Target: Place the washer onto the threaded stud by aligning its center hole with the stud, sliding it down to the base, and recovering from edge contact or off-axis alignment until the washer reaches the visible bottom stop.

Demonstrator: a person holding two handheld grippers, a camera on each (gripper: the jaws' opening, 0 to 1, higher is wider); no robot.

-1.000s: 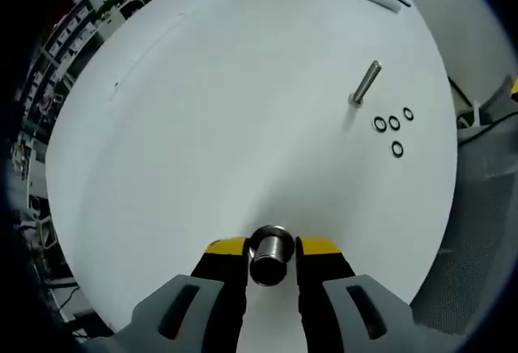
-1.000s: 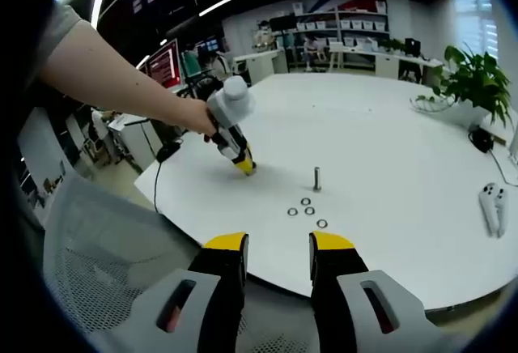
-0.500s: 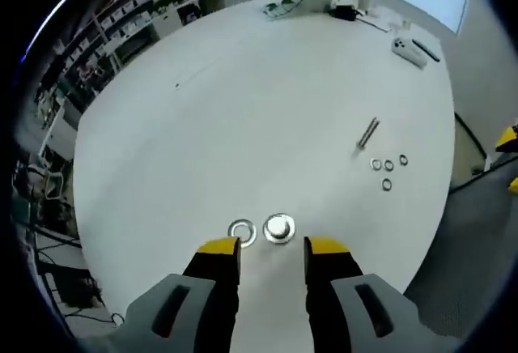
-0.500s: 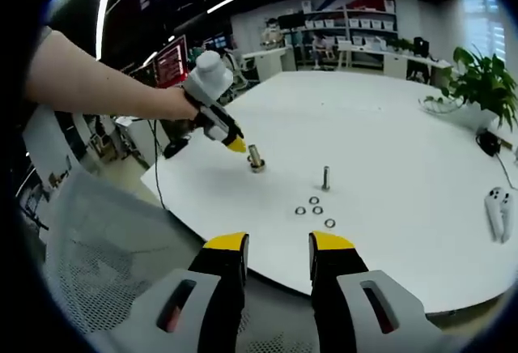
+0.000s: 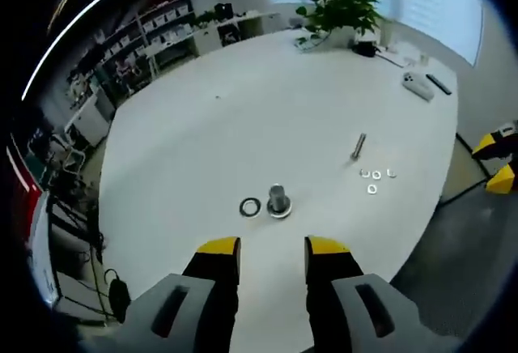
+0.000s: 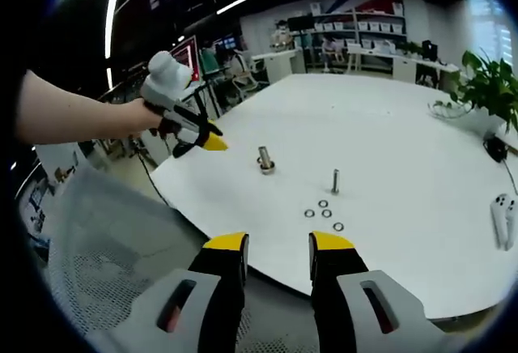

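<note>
Threaded stud (image 5: 278,200) is seen upright on its wide base on the white table (image 5: 243,110), with one washer (image 5: 250,206) lying flat just beside it on the left, not yet on the shaft. Left gripper (image 5: 270,248) is held near the table's near edge, jaws spread, nothing between them; it is also visible from the right gripper view (image 6: 212,143) in a hand (image 6: 150,116), off the table's left edge. Right gripper (image 6: 275,244) is held well back off the table, jaws spread and empty. Judged next: the washer is best pinched by its rim so the hole stays clear, held level, centred over the stud tip and lowered straight; if an edge catches, it should be lifted and re-centred, not forced. Count: one stud on a base, one washer beside it, one separate bolt (image 5: 358,146) standing further right, three small washers (image 5: 375,176) near that bolt.
</note>
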